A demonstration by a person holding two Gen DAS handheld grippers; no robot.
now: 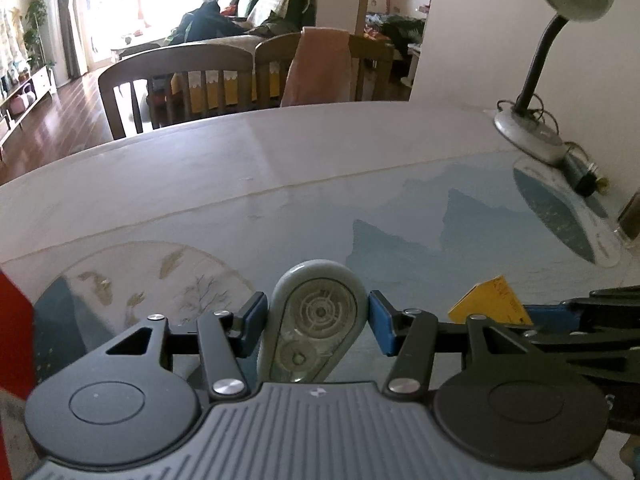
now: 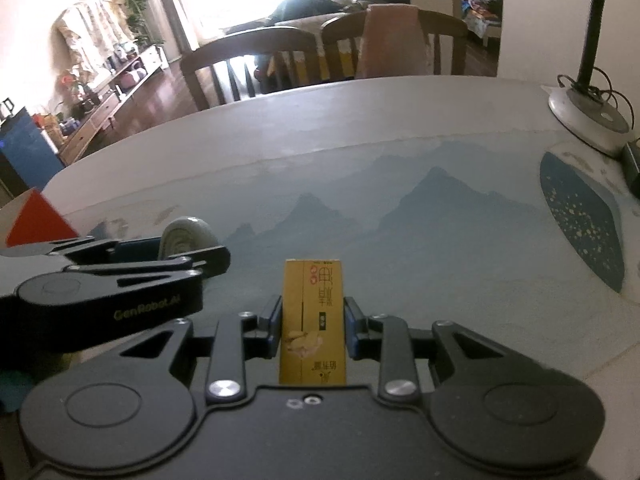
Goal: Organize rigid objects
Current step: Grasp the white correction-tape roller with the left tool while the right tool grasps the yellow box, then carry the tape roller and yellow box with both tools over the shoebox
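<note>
A grey, teardrop-shaped correction-tape dispenser (image 1: 316, 320) with a clear window stands between the blue pads of my left gripper (image 1: 318, 316), which is shut on it, lifted above the table mat. In the right wrist view the same dispenser (image 2: 186, 238) sticks out past the left gripper's black linkage. My right gripper (image 2: 312, 326) is shut on a narrow yellow box (image 2: 314, 320) with printed characters, held upright over the mat. From the left wrist view a corner of that yellow box (image 1: 492, 304) shows to the right.
A blue mountain-print mat (image 2: 400, 220) covers the table. A desk lamp's base (image 2: 584, 116) with cables stands at the far right. A red box (image 2: 38, 222) sits at the left edge. Wooden chairs (image 1: 176, 80) stand behind the far table edge.
</note>
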